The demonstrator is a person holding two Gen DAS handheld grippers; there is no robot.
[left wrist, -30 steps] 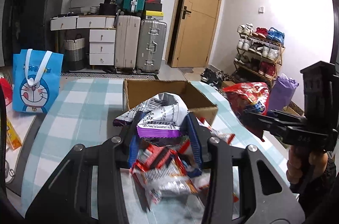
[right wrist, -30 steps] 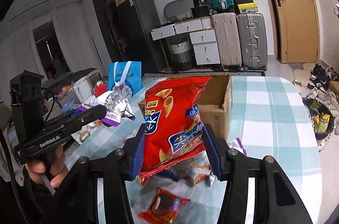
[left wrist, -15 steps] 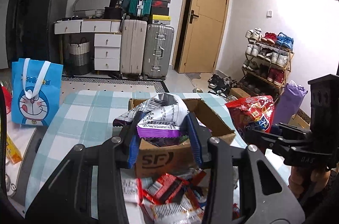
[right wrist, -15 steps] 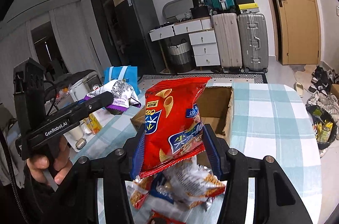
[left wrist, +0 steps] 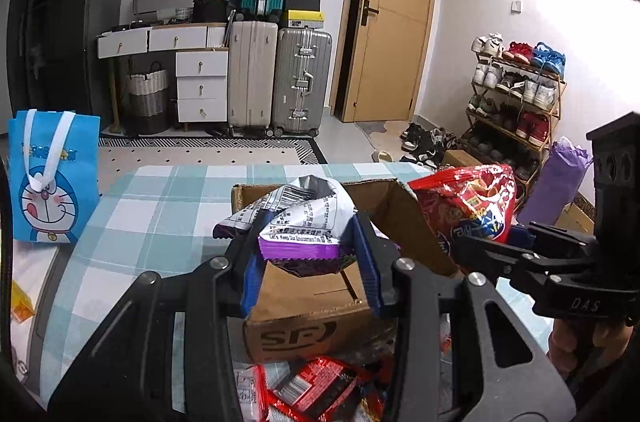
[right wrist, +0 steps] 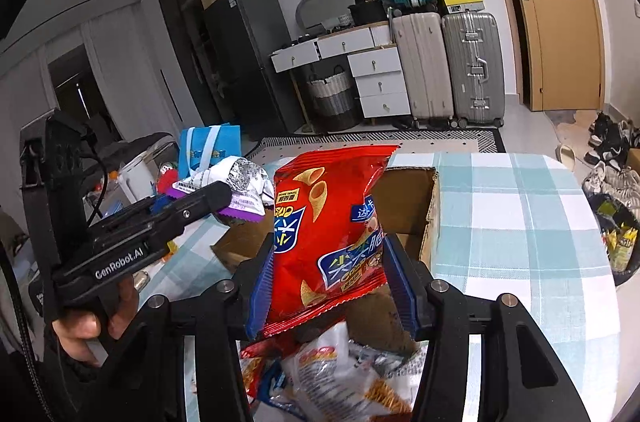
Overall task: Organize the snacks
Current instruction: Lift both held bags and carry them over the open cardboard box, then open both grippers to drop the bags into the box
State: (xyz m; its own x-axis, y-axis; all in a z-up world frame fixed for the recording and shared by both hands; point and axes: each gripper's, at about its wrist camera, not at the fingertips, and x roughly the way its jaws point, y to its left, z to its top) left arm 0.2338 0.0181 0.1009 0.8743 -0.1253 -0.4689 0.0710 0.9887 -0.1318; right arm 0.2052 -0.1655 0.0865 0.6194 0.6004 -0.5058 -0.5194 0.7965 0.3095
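Observation:
My left gripper (left wrist: 308, 254) is shut on a white and purple snack bag (left wrist: 304, 222) and holds it over the near edge of an open cardboard box (left wrist: 312, 318). My right gripper (right wrist: 328, 282) is shut on a red chip bag (right wrist: 324, 234), held up in front of the same box (right wrist: 416, 206). The red bag (left wrist: 468, 202) also shows at the right of the left wrist view, above the box's right flap. The left gripper with its bag (right wrist: 236, 190) shows at the left of the right wrist view. Loose snack packets (left wrist: 316, 390) lie on the table in front of the box (right wrist: 344, 378).
The table has a teal checked cloth (left wrist: 152, 206). A blue cartoon bag (left wrist: 48, 174) stands at its left edge. Suitcases (left wrist: 276, 78), drawers and a door are at the back. A shoe rack (left wrist: 516, 94) and a purple bag (left wrist: 560, 178) are at the right.
Both grippers have risen and moved forward toward the box with their bags. The loose packets have dropped lower in both views. The red bag has come closer to the box.

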